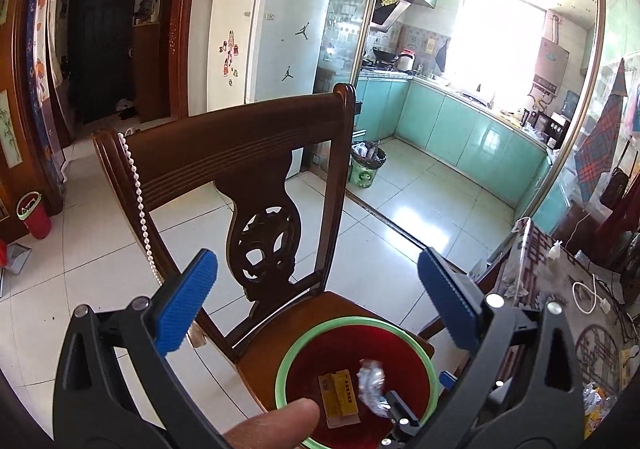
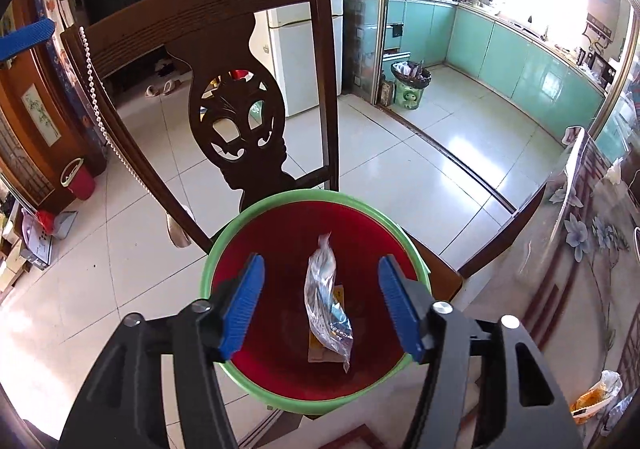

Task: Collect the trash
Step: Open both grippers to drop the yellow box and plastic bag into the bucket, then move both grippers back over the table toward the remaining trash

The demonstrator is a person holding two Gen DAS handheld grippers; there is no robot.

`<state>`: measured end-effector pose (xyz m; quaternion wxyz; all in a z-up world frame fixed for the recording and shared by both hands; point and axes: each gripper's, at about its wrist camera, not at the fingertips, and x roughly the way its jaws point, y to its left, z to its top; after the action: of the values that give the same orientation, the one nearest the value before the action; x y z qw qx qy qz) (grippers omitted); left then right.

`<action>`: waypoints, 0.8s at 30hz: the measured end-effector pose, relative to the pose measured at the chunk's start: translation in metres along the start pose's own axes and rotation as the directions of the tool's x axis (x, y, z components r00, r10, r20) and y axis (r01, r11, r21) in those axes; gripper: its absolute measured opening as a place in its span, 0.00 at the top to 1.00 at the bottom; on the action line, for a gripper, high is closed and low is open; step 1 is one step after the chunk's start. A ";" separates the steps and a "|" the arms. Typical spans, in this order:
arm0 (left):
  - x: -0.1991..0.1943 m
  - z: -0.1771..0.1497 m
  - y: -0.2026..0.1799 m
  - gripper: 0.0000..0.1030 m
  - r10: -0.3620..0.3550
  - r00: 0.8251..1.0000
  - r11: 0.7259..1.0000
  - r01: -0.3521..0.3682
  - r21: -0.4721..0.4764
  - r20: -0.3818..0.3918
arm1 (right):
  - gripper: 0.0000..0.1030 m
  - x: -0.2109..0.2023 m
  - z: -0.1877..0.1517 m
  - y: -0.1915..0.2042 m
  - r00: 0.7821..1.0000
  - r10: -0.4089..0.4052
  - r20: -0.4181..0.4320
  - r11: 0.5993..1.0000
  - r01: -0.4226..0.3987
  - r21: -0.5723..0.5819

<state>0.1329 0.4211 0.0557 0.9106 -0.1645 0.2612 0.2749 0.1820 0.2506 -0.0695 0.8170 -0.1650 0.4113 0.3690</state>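
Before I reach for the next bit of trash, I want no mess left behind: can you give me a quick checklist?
1. Clear wrapper dropped free of the right tongs: ok, nothing pinched between the open jaws.
2. Wrapper inside the bin: ok, over the red inside with a yellow packet.
3. Bin steady on the chair: ok, upright on the seat.
4. Left tongs empty and wide: ok.
5. More trash left: not ok, an orange wrapper lies on the table.
6. Floor under the chair clean: cannot tell.
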 end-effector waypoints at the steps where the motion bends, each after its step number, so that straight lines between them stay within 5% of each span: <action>1: 0.000 0.000 0.000 0.04 0.003 1.000 1.000 -0.003 0.000 0.002 | 0.37 -0.002 -0.001 0.000 1.000 -0.001 0.001 1.000 0.001 -0.003; 6: -0.002 0.000 0.000 0.04 -0.004 1.000 1.000 0.004 -0.009 0.003 | 0.16 -0.021 -0.005 0.000 0.998 -0.033 0.047 0.999 0.034 -0.020; 11: -0.010 -0.001 -0.010 0.04 -0.036 0.999 0.999 0.036 0.015 0.013 | 0.07 -0.056 -0.013 -0.011 0.993 -0.062 0.096 0.998 0.062 0.012; 24: -0.051 -0.030 -0.079 0.04 -0.228 0.974 0.963 0.228 0.142 -0.019 | 0.06 -0.181 -0.093 -0.088 0.961 -0.235 0.145 0.955 0.200 0.219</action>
<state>0.1316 0.3242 0.0725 0.9453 -0.1278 0.2607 0.1487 0.1253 0.0536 0.0150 0.8972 -0.0934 0.3551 0.2454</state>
